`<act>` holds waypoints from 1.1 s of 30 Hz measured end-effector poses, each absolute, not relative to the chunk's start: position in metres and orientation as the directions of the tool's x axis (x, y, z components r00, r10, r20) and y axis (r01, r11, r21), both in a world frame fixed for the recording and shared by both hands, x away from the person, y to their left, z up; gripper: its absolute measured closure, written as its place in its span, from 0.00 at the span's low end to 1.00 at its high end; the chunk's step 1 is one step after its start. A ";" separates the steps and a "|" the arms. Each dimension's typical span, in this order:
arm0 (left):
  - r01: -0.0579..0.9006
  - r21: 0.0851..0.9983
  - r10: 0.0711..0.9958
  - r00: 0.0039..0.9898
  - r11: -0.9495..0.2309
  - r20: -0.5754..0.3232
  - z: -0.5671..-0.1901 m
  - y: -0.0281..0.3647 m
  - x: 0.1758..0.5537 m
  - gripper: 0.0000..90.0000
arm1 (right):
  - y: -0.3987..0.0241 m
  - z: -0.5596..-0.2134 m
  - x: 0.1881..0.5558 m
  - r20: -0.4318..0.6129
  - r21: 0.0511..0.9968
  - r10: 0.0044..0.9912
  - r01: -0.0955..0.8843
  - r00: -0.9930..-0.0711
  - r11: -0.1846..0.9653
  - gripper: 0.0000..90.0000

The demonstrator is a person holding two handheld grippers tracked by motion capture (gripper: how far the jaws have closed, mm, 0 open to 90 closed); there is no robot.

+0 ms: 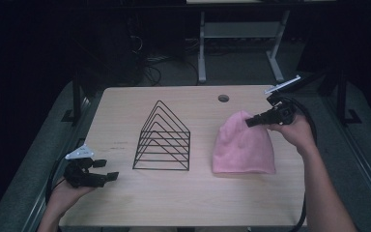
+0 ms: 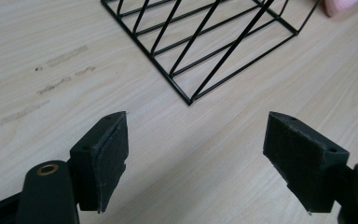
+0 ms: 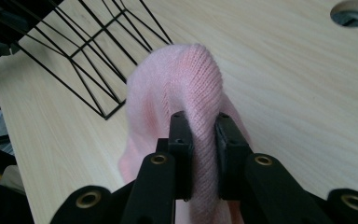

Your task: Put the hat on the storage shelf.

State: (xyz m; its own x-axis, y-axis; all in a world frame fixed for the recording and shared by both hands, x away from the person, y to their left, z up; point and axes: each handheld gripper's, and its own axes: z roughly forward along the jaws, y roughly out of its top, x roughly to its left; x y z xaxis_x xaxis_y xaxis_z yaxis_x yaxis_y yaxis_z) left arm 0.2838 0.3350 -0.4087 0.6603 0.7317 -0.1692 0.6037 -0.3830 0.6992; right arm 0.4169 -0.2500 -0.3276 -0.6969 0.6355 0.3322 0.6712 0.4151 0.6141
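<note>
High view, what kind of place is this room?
Probably an office or lab workspace: a wooden desk with a cable hole, another desk's metal legs behind it, and tangled cables on the floor.

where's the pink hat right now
In the high view the pink hat lies on the table's right side, beside the wire rack, its top pinched by the right gripper.
</note>
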 end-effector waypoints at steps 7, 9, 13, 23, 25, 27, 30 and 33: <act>0.589 0.699 0.707 0.687 -0.405 -0.169 -0.395 0.334 0.289 0.25 | -0.248 -0.302 0.414 0.310 0.652 0.617 0.634 -0.723 0.416 0.88; 0.586 0.693 0.700 0.695 -0.419 -0.165 -0.389 0.334 0.292 0.25 | -0.247 -0.292 0.413 0.297 0.666 0.613 0.619 -0.732 0.417 0.88; 0.581 0.693 0.683 0.709 -0.426 -0.175 -0.381 0.331 0.296 0.25 | -0.245 -0.281 0.413 0.288 0.682 0.604 0.602 -0.743 0.415 0.88; 0.546 0.696 0.631 0.757 -0.466 -0.171 -0.354 0.319 0.304 0.25 | -0.238 -0.255 0.410 0.272 0.726 0.575 0.557 -0.772 0.403 0.88; 0.539 0.697 0.625 0.763 -0.472 -0.167 -0.352 0.318 0.305 0.25 | -0.237 -0.252 0.409 0.270 0.730 0.572 0.552 -0.774 0.403 0.88; 0.529 0.696 0.611 0.774 -0.485 -0.162 -0.345 0.314 0.308 0.25 | -0.232 -0.242 0.408 0.257 0.738 0.566 0.537 -0.784 0.408 0.88; 0.525 0.696 0.603 0.780 -0.489 -0.165 -0.340 0.311 0.310 0.25 | -0.229 -0.236 0.407 0.243 0.745 0.565 0.525 -0.788 0.411 0.88; 0.515 0.698 0.588 0.792 -0.497 -0.166 -0.333 0.307 0.313 0.25 | -0.221 -0.223 0.404 0.231 0.761 0.553 0.503 -0.800 0.411 0.88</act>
